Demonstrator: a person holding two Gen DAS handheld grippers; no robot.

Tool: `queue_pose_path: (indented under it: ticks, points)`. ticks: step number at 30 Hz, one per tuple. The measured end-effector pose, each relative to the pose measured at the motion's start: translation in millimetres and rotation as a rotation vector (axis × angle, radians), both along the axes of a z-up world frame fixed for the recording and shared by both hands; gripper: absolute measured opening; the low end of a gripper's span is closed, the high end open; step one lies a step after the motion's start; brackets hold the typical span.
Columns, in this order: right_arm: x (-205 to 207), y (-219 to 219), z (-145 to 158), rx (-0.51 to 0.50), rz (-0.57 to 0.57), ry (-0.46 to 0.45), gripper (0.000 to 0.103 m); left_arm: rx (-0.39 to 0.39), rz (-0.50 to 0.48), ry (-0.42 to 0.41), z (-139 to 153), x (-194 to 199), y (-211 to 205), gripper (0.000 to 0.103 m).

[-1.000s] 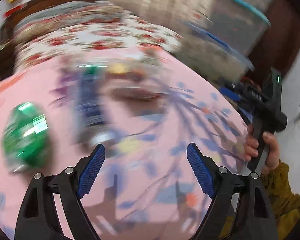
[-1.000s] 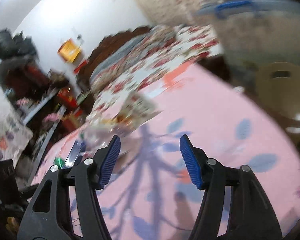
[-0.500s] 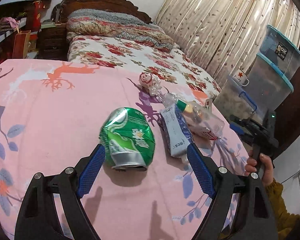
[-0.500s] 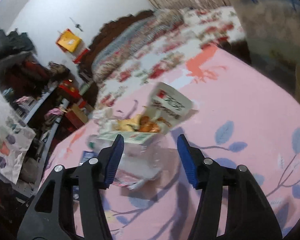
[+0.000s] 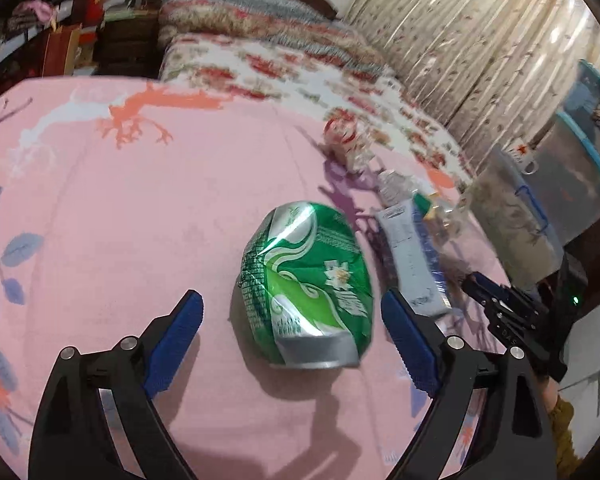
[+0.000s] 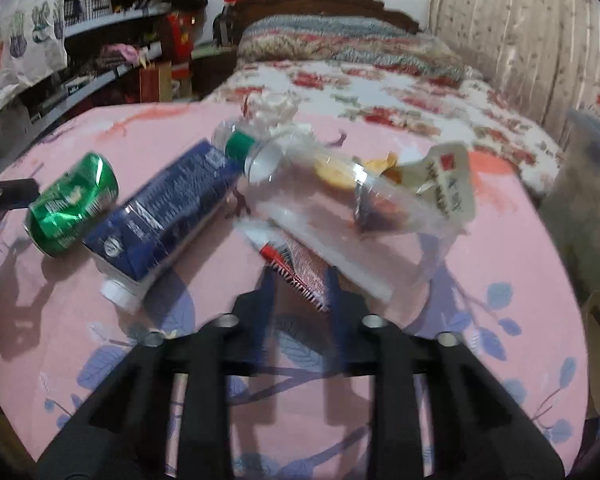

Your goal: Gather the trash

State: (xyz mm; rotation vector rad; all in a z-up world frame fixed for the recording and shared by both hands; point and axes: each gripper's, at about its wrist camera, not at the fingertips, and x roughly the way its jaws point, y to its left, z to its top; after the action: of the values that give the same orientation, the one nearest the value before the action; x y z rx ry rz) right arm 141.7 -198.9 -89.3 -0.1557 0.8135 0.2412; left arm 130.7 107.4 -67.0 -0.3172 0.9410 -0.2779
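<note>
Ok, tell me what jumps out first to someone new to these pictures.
The crushed green can on the pink bedsheet grabs the eye, lying between the wide, opening jaws of the left hand-held gripper. Next comes the litter heap beside it: a blue carton, a clear plastic bottle and a red-and-white wrapper, over which the right hand-held gripper is closing.

I note both grippers share black frames, silver screws and blue ribbed pads: left gripper (image 5: 290,342), right gripper (image 6: 300,292). Mustard-yellow sleeve (image 5: 565,432) on the right arm.
</note>
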Motion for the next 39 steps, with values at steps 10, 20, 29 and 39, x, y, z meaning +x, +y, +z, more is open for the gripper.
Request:
queue_pose_path:
  ticks: [10,20,29,39]
  points:
    - [-58,-11,29,0.325,0.042,-0.02,0.013,-0.164,-0.027,0.089,-22,10,-1,0.048]
    - [-87,-23,38,0.559,0.045,0.018,0.013,-0.252,-0.029,0.055,-4,-24,2,0.04]
    - [-92,-34,27,0.612,0.006,0.063,0.013,-0.287,-0.046,0.023,14,-37,8,0.001]
    - [-97,-37,19,0.584,-0.036,0.073,0.015,-0.256,-0.009,0.057,3,-33,22,0.034]
